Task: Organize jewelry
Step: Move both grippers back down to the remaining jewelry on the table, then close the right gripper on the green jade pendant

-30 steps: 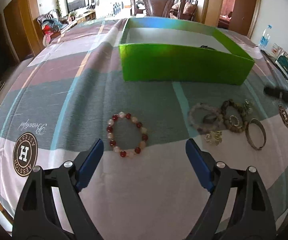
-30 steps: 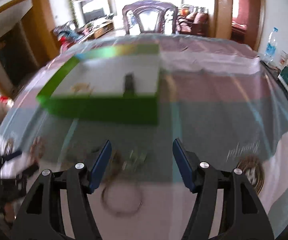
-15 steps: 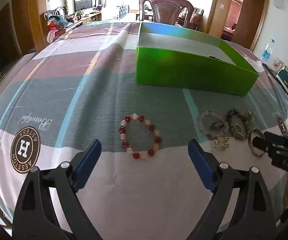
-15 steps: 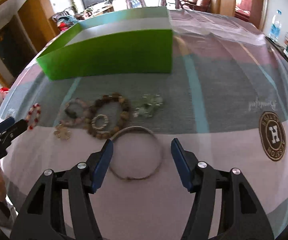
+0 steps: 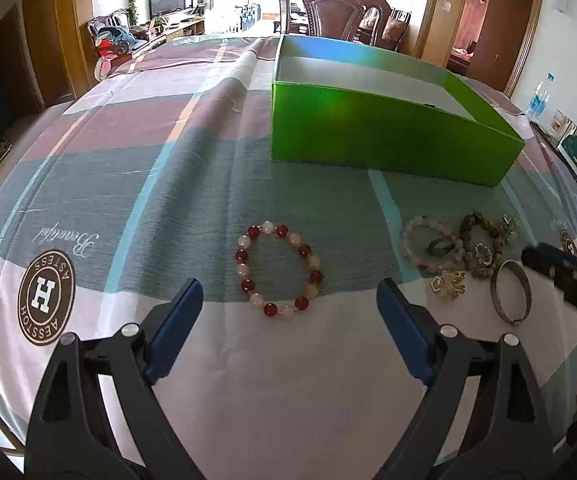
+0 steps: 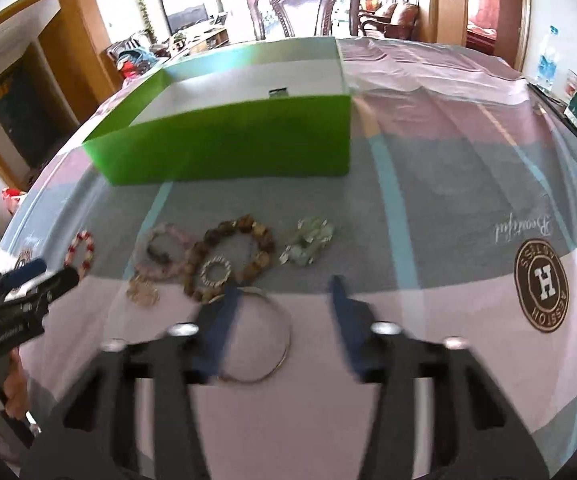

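Two grippers: left gripper (image 5: 286, 304) fingers spread wide, empty, above red bead bracelet (image 5: 278, 270); right gripper (image 6: 284, 300) fingers just been closing around metal bangle (image 6: 254, 334), not yet pinching. Catch one rim flat, then lift to green box (image 6: 228, 140).

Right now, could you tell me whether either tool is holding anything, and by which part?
Nothing is held. The left tool stands open before the red and white bead bracelet. The right tool has just been closing over the silver bangle, not yet pinching it.

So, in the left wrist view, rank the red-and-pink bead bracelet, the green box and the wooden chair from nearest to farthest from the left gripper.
1. Red-and-pink bead bracelet, on the cloth just ahead of the left gripper, between its open fingers.
2. Green box, farther up the table, slightly right.
3. Wooden chair, beyond the table's far edge.
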Tool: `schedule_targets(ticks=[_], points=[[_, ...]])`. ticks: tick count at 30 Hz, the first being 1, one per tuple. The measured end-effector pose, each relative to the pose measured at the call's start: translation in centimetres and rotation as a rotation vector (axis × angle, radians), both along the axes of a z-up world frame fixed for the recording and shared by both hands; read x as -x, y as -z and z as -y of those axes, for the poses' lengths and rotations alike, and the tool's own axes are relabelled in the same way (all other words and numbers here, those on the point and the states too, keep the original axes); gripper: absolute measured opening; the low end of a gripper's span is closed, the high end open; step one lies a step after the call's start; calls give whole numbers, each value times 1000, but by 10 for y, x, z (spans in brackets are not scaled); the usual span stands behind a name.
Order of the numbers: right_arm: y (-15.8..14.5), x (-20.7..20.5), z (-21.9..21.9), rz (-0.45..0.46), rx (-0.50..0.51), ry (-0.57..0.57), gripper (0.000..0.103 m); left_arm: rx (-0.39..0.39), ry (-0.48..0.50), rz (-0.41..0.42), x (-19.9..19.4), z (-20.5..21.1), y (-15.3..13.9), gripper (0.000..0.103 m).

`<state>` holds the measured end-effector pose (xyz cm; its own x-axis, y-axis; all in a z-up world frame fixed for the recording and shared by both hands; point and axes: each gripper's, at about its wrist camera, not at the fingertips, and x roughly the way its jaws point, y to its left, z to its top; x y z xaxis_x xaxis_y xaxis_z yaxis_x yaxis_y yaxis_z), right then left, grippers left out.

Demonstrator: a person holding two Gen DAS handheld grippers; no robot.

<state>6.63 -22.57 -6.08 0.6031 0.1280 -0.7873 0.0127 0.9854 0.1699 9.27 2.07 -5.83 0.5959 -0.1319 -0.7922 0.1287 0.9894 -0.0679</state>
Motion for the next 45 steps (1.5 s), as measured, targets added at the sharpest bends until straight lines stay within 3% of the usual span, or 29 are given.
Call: schedule_targets(ticks=[3, 11, 16, 20, 23, 26, 37, 41, 45], points=[[0, -7, 0, -7, -19, -3, 21, -3, 12, -1, 0, 3, 1, 88], [-4, -37, -25, -12, 72, -62, 21, -4, 13, -8, -2, 3, 4, 88], [-7, -44, -12, 2, 47, -14, 21, -1, -3, 3, -2, -2, 0, 88], [-11, -43, 18, 4, 29, 83, 22, 3, -40, 5, -9, -12, -1, 88], [-3, -43, 22, -24, 7, 84, 23, -4, -54, 0, -15, -13, 0, 88], [3, -45, 12, -32, 11, 53, 35, -3, -57, -6, -19, -12, 3, 88], [15, -45, 4, -8, 38, 29, 35, -11, -95, 31, -29, -7, 0, 88], [16, -42, 1, 6, 55, 35, 35, -33, -110, 20, -32, -10, 5, 80], [17, -39, -2, 13, 72, 37, 35, -40, -97, 6, -32, -8, 8, 79]])
